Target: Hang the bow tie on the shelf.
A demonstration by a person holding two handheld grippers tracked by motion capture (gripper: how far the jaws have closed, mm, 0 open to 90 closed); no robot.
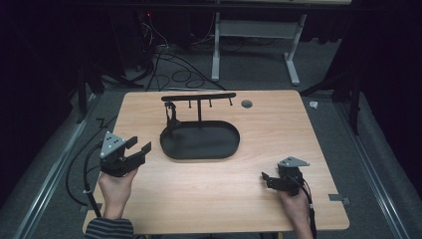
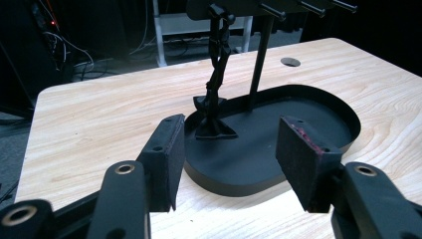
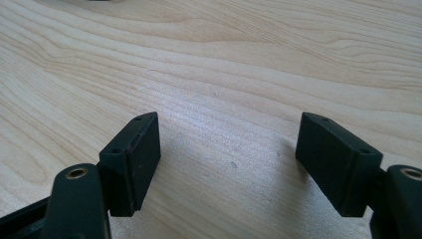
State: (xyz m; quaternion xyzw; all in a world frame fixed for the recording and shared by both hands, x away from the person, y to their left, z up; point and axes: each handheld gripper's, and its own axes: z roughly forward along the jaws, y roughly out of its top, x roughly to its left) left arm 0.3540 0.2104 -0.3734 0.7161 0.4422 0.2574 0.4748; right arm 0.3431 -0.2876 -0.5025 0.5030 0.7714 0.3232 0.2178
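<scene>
The pale wood-grain bench [image 1: 278, 129] carries a matte black oval tray [image 1: 200, 142] toward its far edge, a thin post with a pegged crossbar [image 1: 199, 97] rising from it and a slim dark tool [image 2: 215, 84] hanging off one peg. Near the left edge the left gripper [image 1: 138, 147] holds its padded jaws wide apart, facing the tray. Near the front right corner the right gripper [image 1: 265, 178] sits low over bare wood, jaws also apart.

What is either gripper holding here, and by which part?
Nothing. The left gripper and the right gripper both have their jaws open with only bare space between them.
</scene>
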